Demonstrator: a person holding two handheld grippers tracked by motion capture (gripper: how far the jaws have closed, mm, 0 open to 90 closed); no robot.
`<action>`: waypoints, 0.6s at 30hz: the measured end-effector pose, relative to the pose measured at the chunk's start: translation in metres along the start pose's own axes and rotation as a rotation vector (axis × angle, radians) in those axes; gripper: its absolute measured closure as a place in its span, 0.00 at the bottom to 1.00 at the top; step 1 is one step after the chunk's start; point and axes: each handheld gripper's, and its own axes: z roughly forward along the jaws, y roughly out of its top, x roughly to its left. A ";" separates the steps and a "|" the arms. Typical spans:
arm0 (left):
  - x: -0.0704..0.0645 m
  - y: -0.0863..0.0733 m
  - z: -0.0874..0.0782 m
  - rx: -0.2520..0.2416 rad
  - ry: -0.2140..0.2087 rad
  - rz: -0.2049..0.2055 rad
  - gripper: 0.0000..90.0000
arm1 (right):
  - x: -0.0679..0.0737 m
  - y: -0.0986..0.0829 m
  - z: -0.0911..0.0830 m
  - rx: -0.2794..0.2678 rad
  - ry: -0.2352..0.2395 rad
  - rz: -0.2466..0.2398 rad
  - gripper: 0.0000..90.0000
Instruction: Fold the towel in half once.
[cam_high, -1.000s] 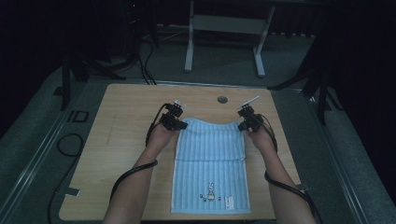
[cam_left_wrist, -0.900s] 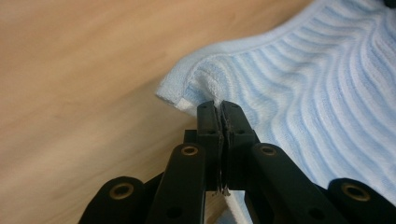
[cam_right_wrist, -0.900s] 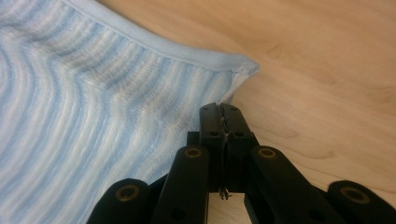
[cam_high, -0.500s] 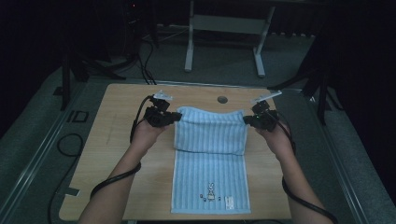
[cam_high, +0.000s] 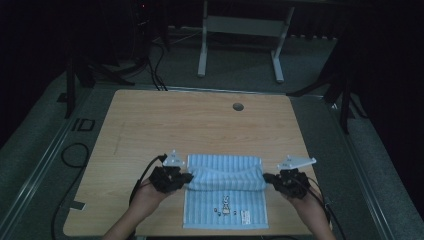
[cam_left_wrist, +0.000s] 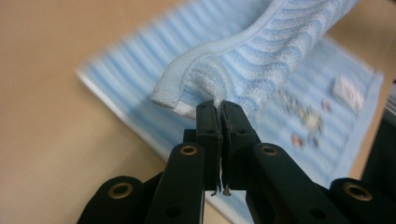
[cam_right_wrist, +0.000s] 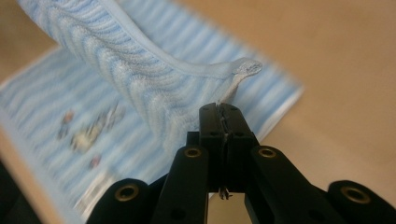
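A light blue striped towel (cam_high: 226, 200) lies at the near edge of the wooden worktop (cam_high: 200, 125), and it is being folded in half. The left gripper (cam_high: 186, 177) pinches one far corner of the towel, and the right gripper (cam_high: 268, 178) pinches the other. Both sets of fingers are squeezed tight on the cloth, as the left gripper view (cam_left_wrist: 219, 109) and the right gripper view (cam_right_wrist: 219, 112) show. The held edge hangs in the air above the middle of the towel, so the fold looks about half done. The near part, with its little picture (cam_high: 223, 209), lies flat. Next, I think both grippers should move toward the near edge together, lay the corners on the near corners, and then let go.
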 end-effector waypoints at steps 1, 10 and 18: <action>-0.001 -0.007 0.005 0.025 -0.018 -0.015 0.95 | 0.002 -0.010 0.004 0.025 0.017 0.011 0.98; 0.015 -0.013 -0.002 0.069 -0.029 -0.075 0.57 | -0.006 -0.026 0.006 0.093 0.005 0.074 0.76; 0.024 -0.005 0.035 0.149 -0.071 -0.078 0.57 | -0.011 -0.011 0.048 0.188 0.026 0.055 0.71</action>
